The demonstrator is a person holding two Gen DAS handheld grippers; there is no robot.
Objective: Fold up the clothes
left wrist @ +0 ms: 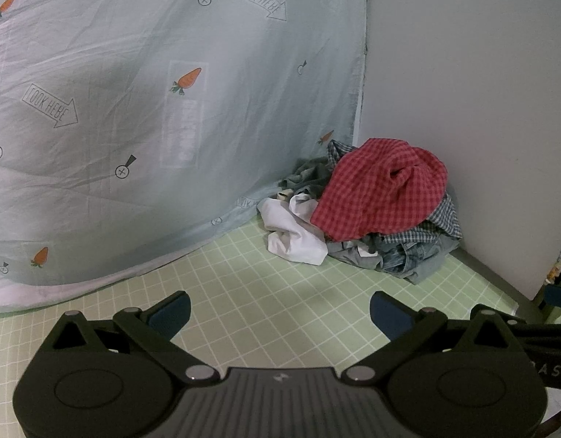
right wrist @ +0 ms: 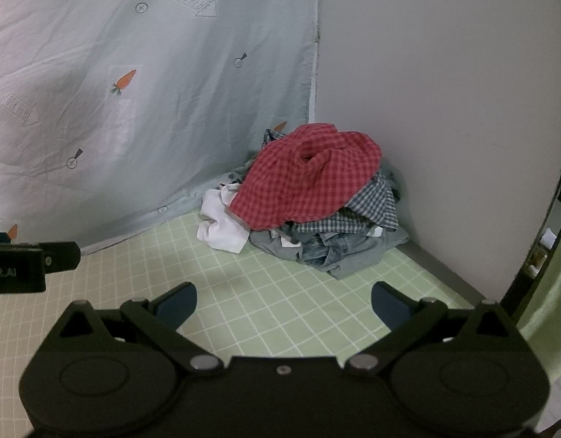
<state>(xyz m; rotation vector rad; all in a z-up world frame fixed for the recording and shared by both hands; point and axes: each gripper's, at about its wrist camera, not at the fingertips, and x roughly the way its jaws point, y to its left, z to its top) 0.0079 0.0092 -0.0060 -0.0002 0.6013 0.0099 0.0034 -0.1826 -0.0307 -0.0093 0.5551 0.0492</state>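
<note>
Both the left gripper [left wrist: 280,310] and right gripper [right wrist: 284,301] hover spread apart and empty above bare green grid-patterned cloth [left wrist: 244,292], while the crumpled clothes heap [left wrist: 368,208], red checked garment [right wrist: 302,182] topmost, fills the far corner between carrot-print sheet [left wrist: 153,91] and white wall [left wrist: 463,91].

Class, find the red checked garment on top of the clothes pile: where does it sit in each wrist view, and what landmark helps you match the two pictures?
Left wrist: red checked garment right of centre, topping the pile.
Right wrist: red checked garment near centre, topping the pile.
Shared landmark: the white garment at its lower left.
</note>
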